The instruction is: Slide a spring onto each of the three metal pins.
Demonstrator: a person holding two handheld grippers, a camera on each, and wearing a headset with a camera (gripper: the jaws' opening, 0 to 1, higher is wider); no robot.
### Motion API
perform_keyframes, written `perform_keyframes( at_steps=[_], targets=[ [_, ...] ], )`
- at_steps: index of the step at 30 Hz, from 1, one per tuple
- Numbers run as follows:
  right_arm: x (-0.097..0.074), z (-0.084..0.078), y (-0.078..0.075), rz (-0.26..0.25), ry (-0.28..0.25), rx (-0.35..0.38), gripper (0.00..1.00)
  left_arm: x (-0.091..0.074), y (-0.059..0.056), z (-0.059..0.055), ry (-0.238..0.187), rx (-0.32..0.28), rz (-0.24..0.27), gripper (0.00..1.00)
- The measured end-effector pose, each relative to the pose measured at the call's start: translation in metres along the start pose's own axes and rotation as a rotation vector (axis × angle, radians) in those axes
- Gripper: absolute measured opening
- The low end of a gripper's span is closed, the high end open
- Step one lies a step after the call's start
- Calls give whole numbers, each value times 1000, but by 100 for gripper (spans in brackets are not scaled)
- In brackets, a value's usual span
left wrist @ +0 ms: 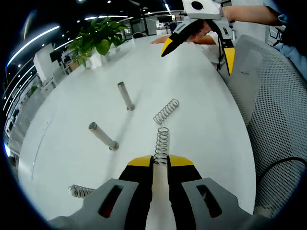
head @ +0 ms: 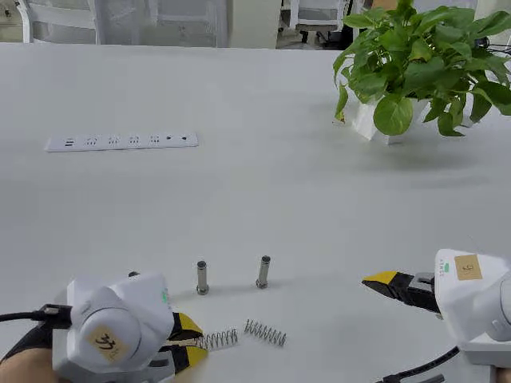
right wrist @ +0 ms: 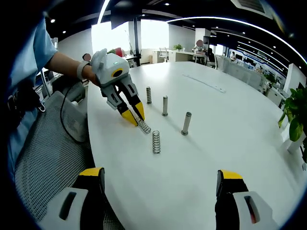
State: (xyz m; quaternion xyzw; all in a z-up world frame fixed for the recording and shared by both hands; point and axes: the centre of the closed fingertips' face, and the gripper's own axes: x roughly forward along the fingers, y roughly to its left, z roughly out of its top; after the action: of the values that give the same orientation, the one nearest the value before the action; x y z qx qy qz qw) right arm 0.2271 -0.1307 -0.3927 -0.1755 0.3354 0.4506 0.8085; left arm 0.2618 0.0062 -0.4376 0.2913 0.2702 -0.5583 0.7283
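Smooth white tabletop (head: 279,199), cylindrical metal pin (head: 263,271), coiled spring (head: 219,339)

- The white bench (head: 255,199) has a plain, smooth top.
- A white power strip (head: 121,141) lies flat far out on the left.
- A potted plant (head: 415,64) stands at the far right.
- Two bare metal pins, left pin (head: 202,278) and right pin (head: 263,272), stand upright near each other.
- A third pin (right wrist: 148,95) stands upright with a coil around it.
- A loose spring (head: 265,333) lies flat in front of the pins.
- A second spring (head: 217,339) is just beside it, one end pinched in the left tool (left wrist: 160,162).
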Motion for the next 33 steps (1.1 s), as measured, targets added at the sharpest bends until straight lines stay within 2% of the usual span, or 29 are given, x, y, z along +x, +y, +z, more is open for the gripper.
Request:
perform_keyframes(
  at_steps=[7, 9, 18, 21, 27, 31, 33],
  targets=[
    [0, -4, 6, 7, 2, 2, 96, 1, -2, -1, 72, -14, -21, 7],
    [0, -5, 6, 8, 4, 5, 96, 1, -2, -2, 98, -37, -25, 7],
    [2, -4, 9, 11, -13, 15, 96, 2, -1, -3, 150, -66, -41, 7],
    [2, -3, 9, 13, -18, 19, 96, 2, 0, -4, 149, -92, -45, 7],
    [1, -1, 8, 14, -26, 23, 96, 1, 0, -3, 127, -109, -28, 7],
    [1, 0, 8, 17, -24, 19, 96, 1, 5, -4, 76, -123, 30, 6],
    [1, 0, 8, 20, -27, 21, 96, 1, 9, -2, 37, -179, 57, 6]
  ],
)
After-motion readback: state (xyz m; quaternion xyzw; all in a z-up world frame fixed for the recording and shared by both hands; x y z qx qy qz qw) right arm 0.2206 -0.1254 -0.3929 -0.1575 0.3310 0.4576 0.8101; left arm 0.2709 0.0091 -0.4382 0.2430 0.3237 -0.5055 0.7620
